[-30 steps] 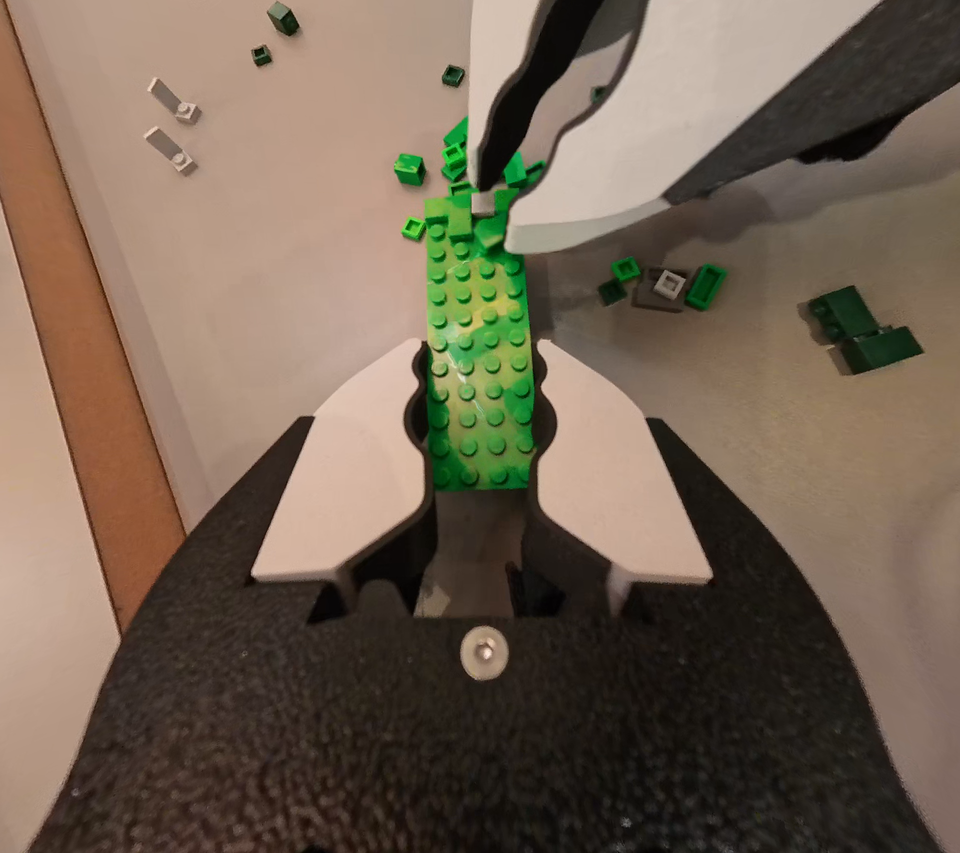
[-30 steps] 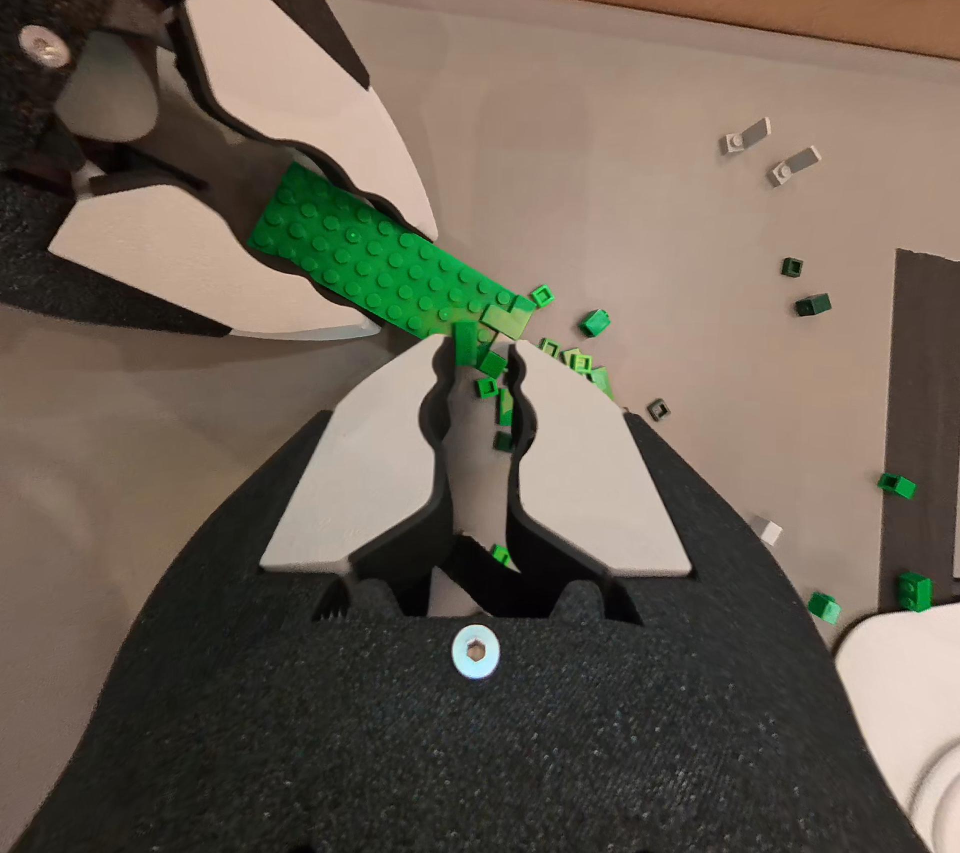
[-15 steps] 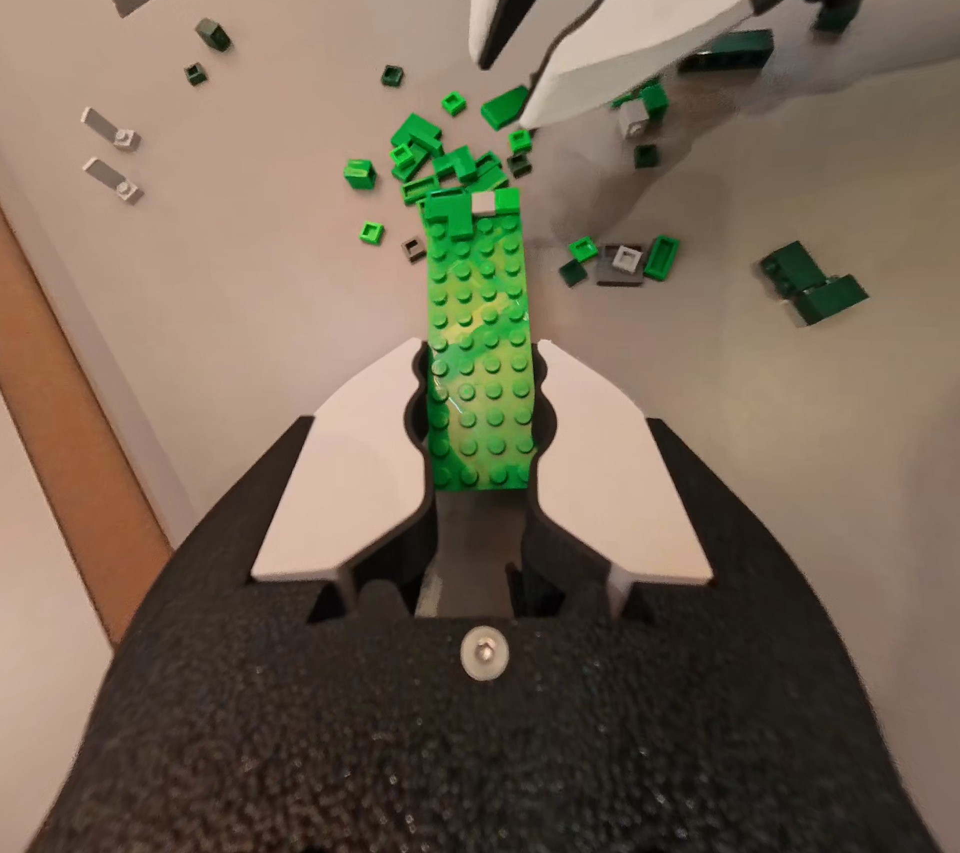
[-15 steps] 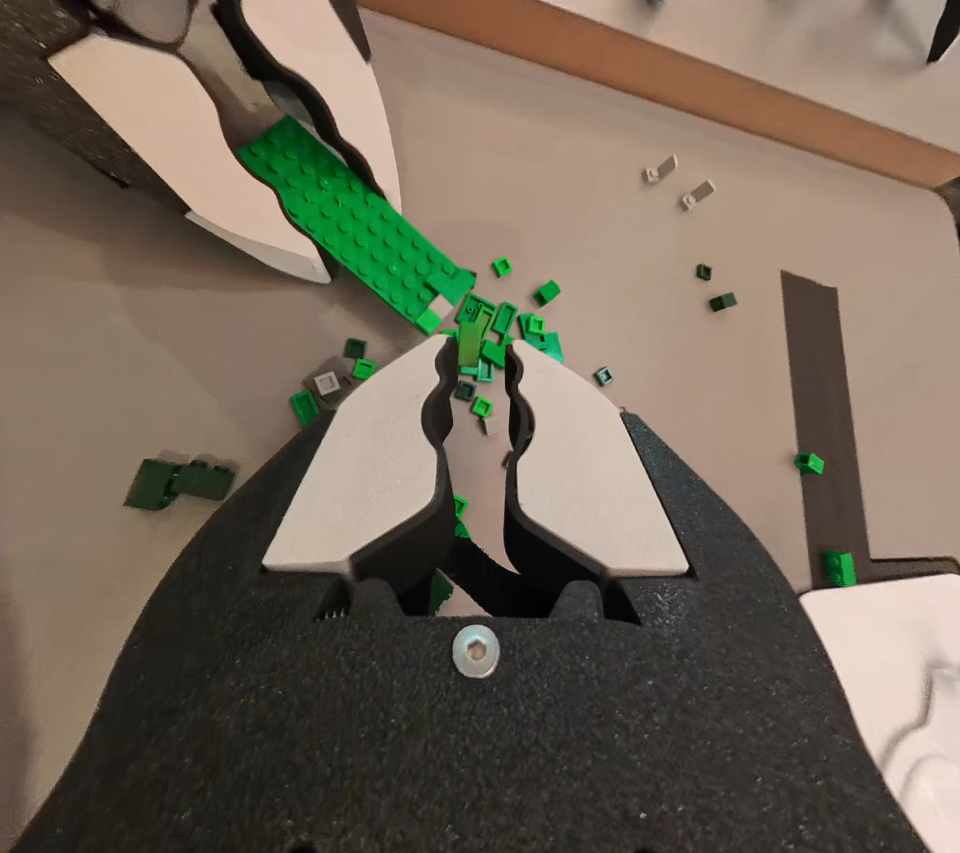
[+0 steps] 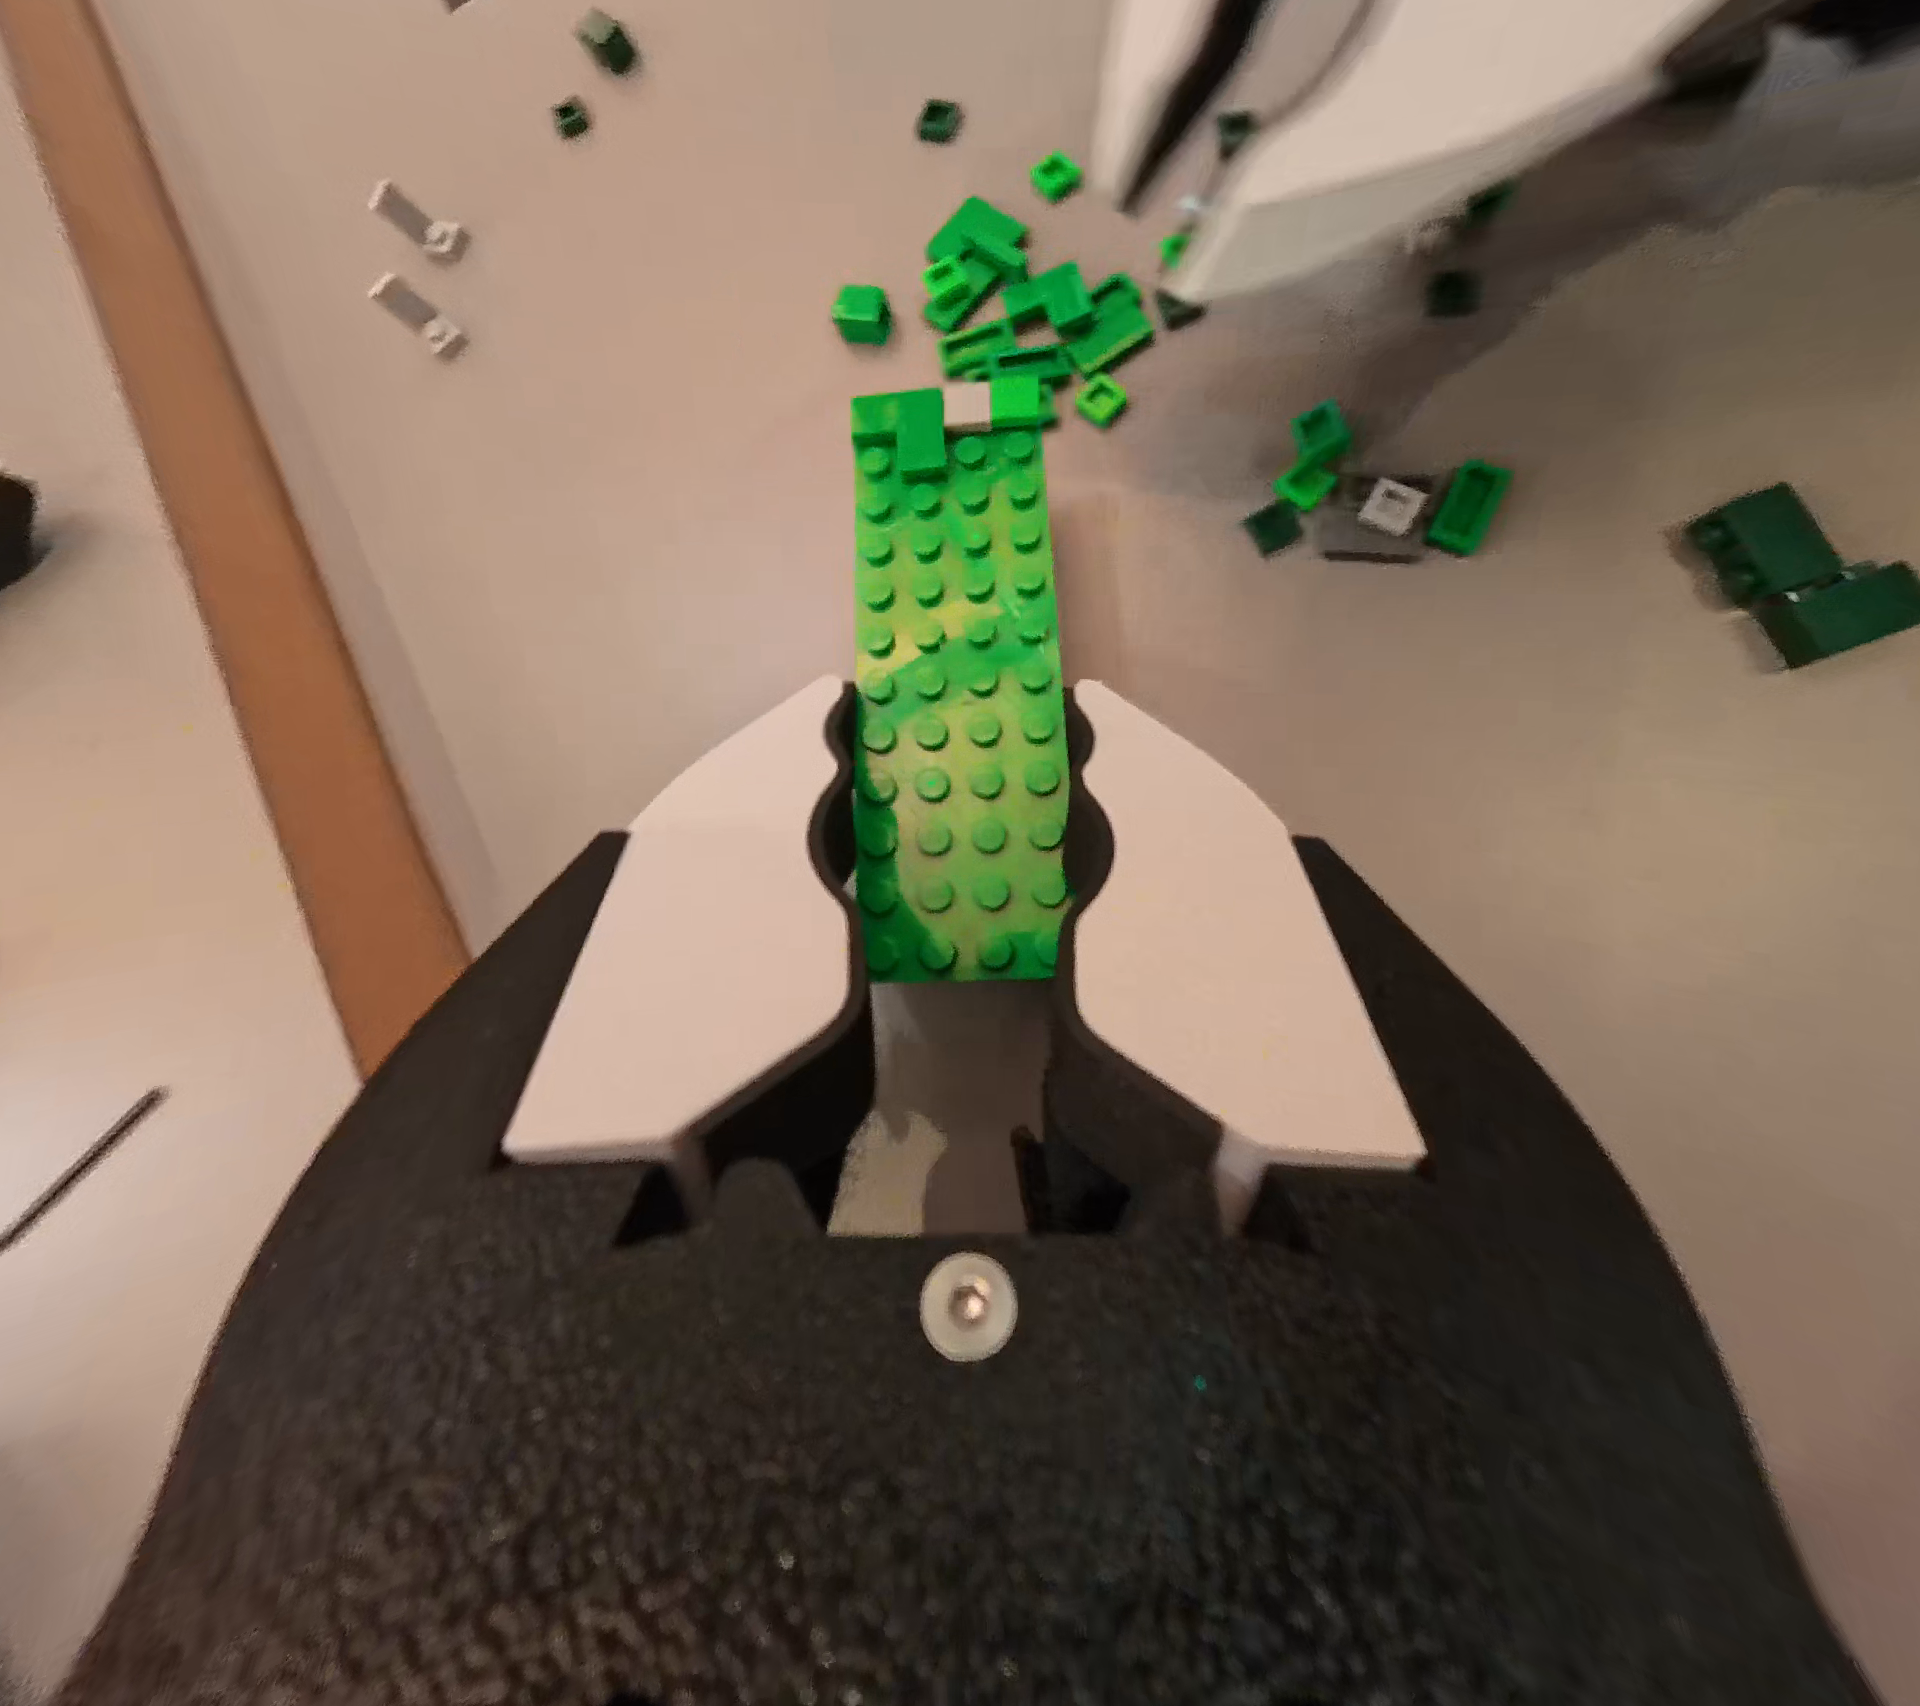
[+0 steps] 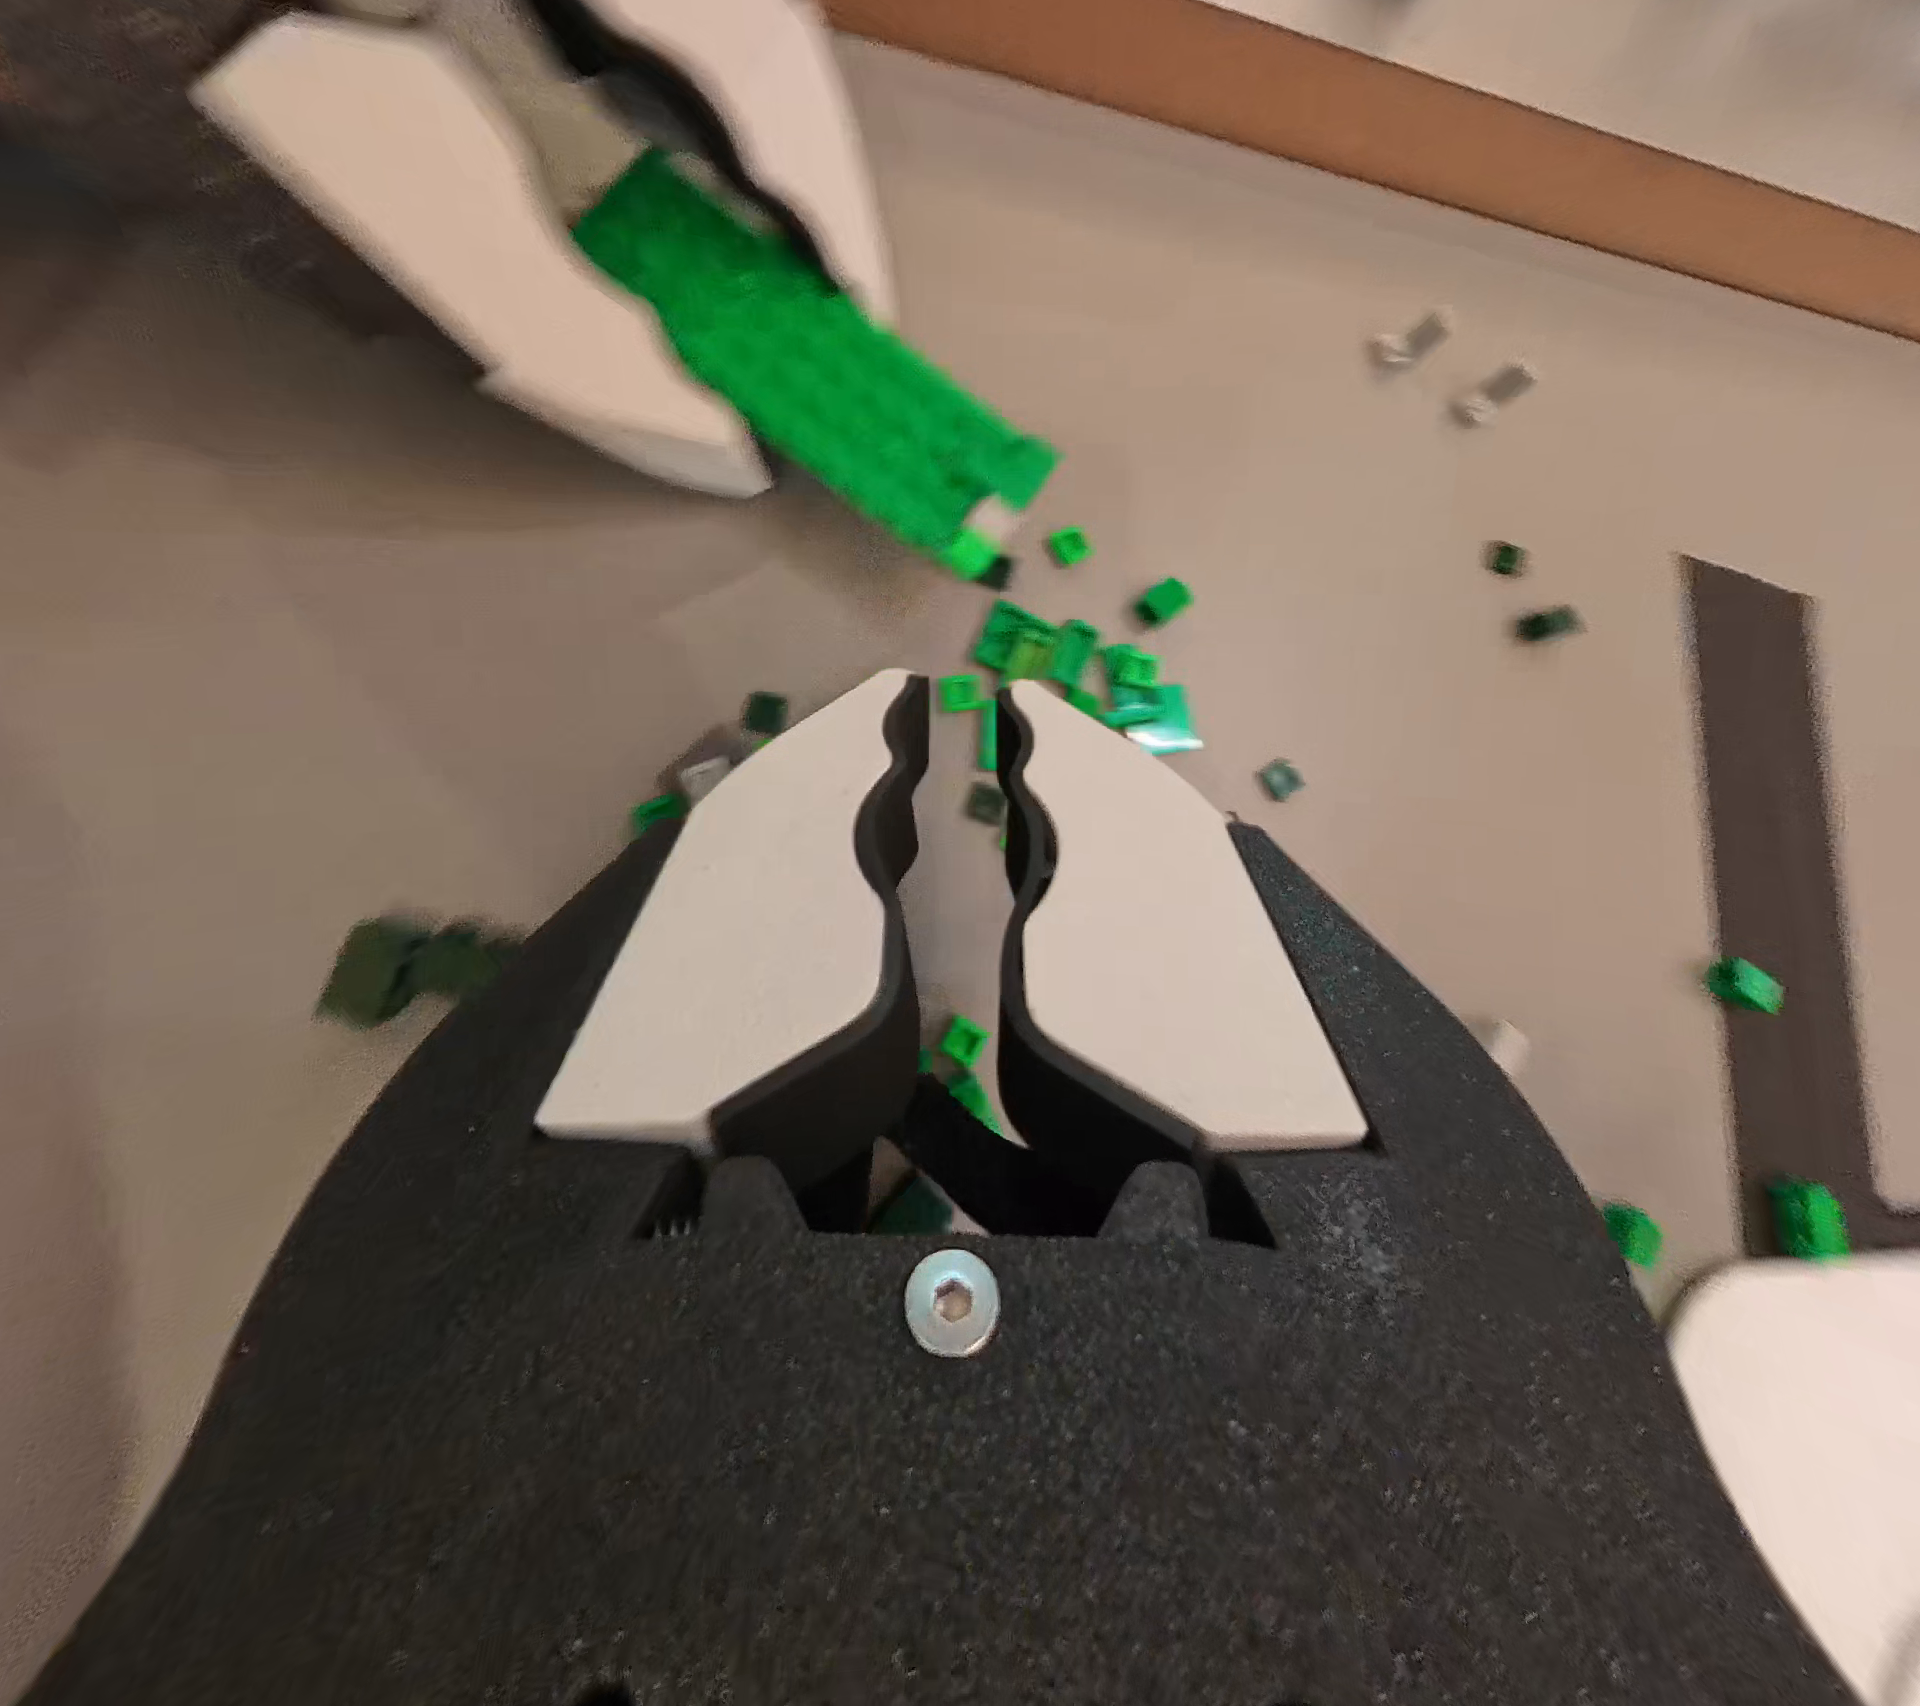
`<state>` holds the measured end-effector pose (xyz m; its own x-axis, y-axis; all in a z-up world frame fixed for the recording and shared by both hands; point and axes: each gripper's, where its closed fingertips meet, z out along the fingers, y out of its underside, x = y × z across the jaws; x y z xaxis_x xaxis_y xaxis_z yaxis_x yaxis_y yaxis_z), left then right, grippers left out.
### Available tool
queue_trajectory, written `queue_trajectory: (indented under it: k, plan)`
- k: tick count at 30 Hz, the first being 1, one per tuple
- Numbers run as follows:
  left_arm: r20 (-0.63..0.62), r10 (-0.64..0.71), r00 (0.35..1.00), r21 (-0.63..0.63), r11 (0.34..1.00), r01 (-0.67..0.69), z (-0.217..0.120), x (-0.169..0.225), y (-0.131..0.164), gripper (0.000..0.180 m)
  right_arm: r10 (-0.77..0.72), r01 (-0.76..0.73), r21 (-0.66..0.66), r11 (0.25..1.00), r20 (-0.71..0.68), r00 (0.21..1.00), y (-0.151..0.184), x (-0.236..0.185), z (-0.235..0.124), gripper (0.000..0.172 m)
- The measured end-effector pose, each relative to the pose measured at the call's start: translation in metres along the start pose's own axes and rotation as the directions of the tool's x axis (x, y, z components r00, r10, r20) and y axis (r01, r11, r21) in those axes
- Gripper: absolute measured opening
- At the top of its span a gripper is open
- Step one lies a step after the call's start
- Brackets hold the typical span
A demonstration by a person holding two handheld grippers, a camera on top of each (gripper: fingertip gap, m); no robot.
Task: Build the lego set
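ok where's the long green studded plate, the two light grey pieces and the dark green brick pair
long green studded plate (image 5: 961, 617), left wrist view, middle of its studded top
two light grey pieces (image 5: 416, 222), left wrist view, on the upper piece
dark green brick pair (image 5: 1808, 576), left wrist view, top of the pair

Left gripper (image 5: 961, 700) body: rough, grainy black plastic; fingers (image 5: 727, 908) matt white, smooth, clamping a glossy bright-green studded plastic plate (image 5: 961, 669). Shiny metal screw (image 5: 968, 1339). Loose green bricks (image 5: 1029, 306): glossy plastic. Table (image 5: 623, 513): smooth matt beige, with a brown wood-like band (image 5: 208, 430) by its left edge.
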<state>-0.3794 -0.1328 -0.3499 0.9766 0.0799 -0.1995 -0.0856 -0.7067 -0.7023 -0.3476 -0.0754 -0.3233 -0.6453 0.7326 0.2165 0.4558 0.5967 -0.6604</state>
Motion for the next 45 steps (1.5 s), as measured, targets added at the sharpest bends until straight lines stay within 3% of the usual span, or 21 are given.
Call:
queue_trajectory:
  k: [3,6,10,15,20,24,29,32,34,38,40,45]
  plan:
    - [0.018,-0.051,0.999,0.046,0.998,0.05,-0.006,-0.009,-0.004,0.036,-0.14,0.145,-0.01,0.989,0.18,0.974,0.01,-0.029,-0.003,0.013]
    - [0.023,-0.04,0.999,0.041,0.998,0.039,-0.007,-0.01,-0.003,0.036,-0.324,0.336,-0.038,0.941,0.177,0.929,0.026,-0.028,-0.002,0.014]
    - [0.008,0.0,1.0,0.02,1.0,0.0,-0.004,-0.004,-0.001,0.036,-0.383,0.394,0.02,0.919,0.281,0.88,0.028,-0.034,0.0,0.014]
    - [-0.014,0.031,0.999,0.007,0.999,-0.031,-0.002,0.001,-0.001,0.036,-0.558,0.593,-0.017,0.805,0.318,0.767,0.036,-0.025,0.006,0.014]
    - [-0.041,0.055,0.998,0.004,0.998,-0.055,-0.003,0.005,-0.001,0.036,-0.573,0.643,0.007,0.765,0.463,0.676,0.033,-0.029,0.011,0.014]
    - [-0.057,0.07,0.996,0.019,0.997,-0.069,-0.006,0.009,-0.005,0.036,-0.488,0.592,-0.053,0.804,0.51,0.709,0.036,-0.027,0.009,0.007]
    - [-0.095,0.1,0.99,0.081,0.992,-0.093,-0.015,0.02,-0.018,0.036,-0.372,0.418,-0.063,0.906,0.351,0.859,0.041,-0.033,-0.038,0.007]
    - [-0.278,0.198,0.94,0.208,0.968,-0.142,-0.026,0.068,-0.04,0.036,-0.259,0.266,-0.044,0.963,0.123,0.958,0.049,-0.042,-0.087,0.007]
    - [-0.361,0.288,0.887,0.27,0.943,-0.196,-0.036,0.109,-0.054,0.036,-0.188,0.188,-0.011,0.982,-0.055,0.981,0.062,-0.052,-0.124,0.007]
    - [-0.482,0.357,0.8,0.247,0.932,-0.266,-0.036,0.195,-0.064,0.036,-0.049,0.071,0.058,0.996,-0.321,0.946,0.103,-0.082,-0.191,0.007]
    - [-0.518,0.373,0.77,0.207,0.928,-0.311,-0.033,0.231,-0.062,0.036,-0.008,0.05,0.099,0.994,-0.383,0.924,0.124,-0.1,-0.213,0.007]
    - [-0.584,0.292,0.758,0.085,0.95,-0.301,-0.014,0.286,-0.057,0.037,0.021,0.105,0.185,0.977,-0.571,0.82,0.153,-0.122,-0.241,0.007]
